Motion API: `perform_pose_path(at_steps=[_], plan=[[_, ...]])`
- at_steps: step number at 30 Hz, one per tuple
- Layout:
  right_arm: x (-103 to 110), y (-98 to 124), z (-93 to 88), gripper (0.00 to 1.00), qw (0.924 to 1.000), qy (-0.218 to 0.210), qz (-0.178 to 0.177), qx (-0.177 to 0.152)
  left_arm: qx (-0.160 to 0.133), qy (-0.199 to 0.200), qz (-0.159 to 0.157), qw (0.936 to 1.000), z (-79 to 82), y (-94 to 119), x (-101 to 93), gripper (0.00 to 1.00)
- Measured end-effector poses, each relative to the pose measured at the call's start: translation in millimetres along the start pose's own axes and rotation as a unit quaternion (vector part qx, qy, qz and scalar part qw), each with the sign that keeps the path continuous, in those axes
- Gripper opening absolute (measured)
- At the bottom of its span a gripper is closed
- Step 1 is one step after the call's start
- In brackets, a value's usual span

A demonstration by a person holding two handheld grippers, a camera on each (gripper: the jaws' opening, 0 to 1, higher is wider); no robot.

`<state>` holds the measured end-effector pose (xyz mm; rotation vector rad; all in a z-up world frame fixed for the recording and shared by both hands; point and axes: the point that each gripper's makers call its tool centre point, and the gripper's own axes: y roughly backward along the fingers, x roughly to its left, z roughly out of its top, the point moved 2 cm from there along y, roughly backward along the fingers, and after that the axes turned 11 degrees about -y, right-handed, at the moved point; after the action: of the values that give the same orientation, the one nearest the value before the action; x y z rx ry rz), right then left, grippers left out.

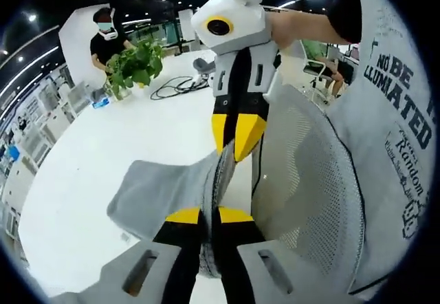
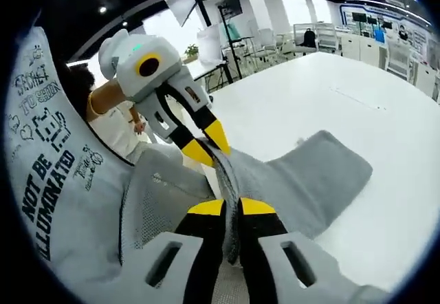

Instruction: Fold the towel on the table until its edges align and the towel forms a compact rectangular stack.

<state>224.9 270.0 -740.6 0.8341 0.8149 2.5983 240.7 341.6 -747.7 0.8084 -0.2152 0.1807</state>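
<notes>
In the left gripper view the left gripper [image 1: 210,216] has its yellow-tipped jaws closed tight on a bunched edge of the grey towel [image 1: 168,190], the cloth squeezed into a thin fold between them. Straight ahead, the right gripper [image 1: 237,139] comes down from above with its jaws pinched on the same edge a little further along, so the towel's edge is stretched in a short ridge between the two.

In the right gripper view the right gripper [image 2: 239,208] likewise clamps the towel [image 2: 309,177], and the left gripper [image 2: 210,146] reaches in from the left, its jaws gripping the cloth just beyond.

From that lifted ridge the rest of the towel trails down and lies on the white worktop [image 1: 89,180], near the worktop's edge closest to the person holding the grippers. Its far end spreads flat with rounded corners, and the worktop [image 2: 330,91] around it is bare white.

Just beside the grippers, off the worktop's near edge, stands a grey mesh chair back [image 1: 309,180], and next to it the holder's light printed shirt [image 1: 399,111]. Toward the far side of the worktop a potted green plant [image 1: 134,67] stands with a black cable [image 1: 175,86] coiled near it, and a person in dark clothes [image 1: 106,39] sits behind the plant.
</notes>
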Motion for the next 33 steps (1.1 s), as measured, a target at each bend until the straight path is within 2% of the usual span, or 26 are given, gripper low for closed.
perform_pose_path(at_steps=[5,11,16,23,33], plan=[[8,8,4.2,0.05,0.9999,-0.001,0.01,-0.005,-0.013,0.013,-0.004,0.9998,8.0,7,-4.2,0.07],[14,8,2.0,0.05,0.9998,0.003,0.018,0.003,-0.016,0.019,-0.011,0.9996,10.1,10,-10.6,0.07],[18,13,6.7,0.05,0.9997,0.008,0.021,0.002,-0.027,0.015,-0.009,0.9995,14.6,16,-10.1,0.07],[6,15,25.8,0.05,0.9997,0.011,0.01,-0.017,-0.029,0.018,0.007,0.9994,17.7,16,11.8,0.07],[-23,9,49.0,0.04,0.9987,0.025,-0.021,-0.038,-0.018,0.005,0.023,0.9996,10.4,7,48.0,0.07]])
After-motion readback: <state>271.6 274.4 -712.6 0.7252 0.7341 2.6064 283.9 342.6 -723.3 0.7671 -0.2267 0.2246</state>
